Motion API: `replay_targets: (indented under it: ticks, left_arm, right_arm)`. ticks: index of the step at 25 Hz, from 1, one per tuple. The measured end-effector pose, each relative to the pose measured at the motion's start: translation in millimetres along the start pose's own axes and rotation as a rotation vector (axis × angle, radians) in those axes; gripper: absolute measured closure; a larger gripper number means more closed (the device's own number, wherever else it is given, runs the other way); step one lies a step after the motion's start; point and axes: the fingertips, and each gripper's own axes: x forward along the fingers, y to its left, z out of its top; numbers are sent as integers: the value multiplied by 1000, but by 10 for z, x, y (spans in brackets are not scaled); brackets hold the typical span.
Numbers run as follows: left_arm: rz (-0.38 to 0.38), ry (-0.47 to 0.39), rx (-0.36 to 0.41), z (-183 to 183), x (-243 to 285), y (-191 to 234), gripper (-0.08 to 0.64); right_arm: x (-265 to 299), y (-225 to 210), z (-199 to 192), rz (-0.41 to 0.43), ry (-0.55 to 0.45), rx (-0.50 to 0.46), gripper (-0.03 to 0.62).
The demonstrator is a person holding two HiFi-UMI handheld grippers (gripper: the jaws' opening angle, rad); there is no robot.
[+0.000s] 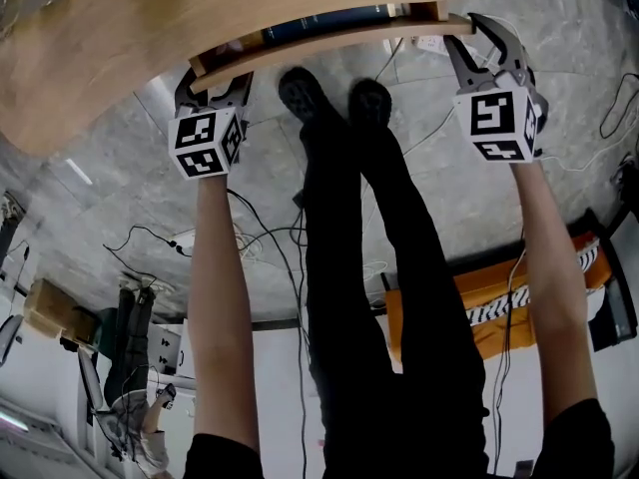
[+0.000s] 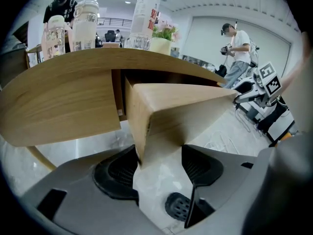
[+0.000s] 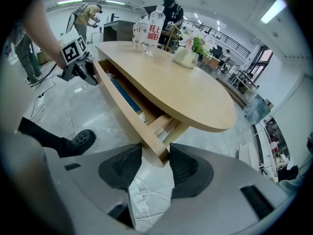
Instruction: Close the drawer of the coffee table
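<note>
The oval wooden coffee table [image 1: 150, 38] has its drawer [image 1: 329, 40] pulled partly out, a dark blue book [image 1: 329, 23] lying inside. My left gripper [image 1: 213, 80] is at the left end of the drawer front. In the left gripper view that wooden corner [image 2: 181, 116] sits between the jaws of my left gripper [image 2: 159, 160], both pads against it. My right gripper [image 1: 479, 38] is at the right end. In the right gripper view the end of the drawer front [image 3: 122, 102] is pinched between the jaws of my right gripper [image 3: 155, 163].
The person's legs and black shoes [image 1: 329, 98] stand between the two grippers. Cables and a power strip [image 3: 139, 199] lie on the marble floor. Bottles [image 3: 149, 31] and a potted plant [image 3: 188, 50] stand on the tabletop. An orange object [image 1: 499, 297] lies behind on the right.
</note>
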Motion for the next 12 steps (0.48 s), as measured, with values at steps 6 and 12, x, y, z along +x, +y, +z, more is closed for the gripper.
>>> replay_targets:
  ticks: [6,12]
  left_arm:
    - [-2,-11,0,84,97,87,270]
    - [7,-26,-2,219,165,183,270]
  right_arm:
    - [107,-81,61,-14,-2,-9,419]
    - [185,-199,168,-33,-10,-11,419]
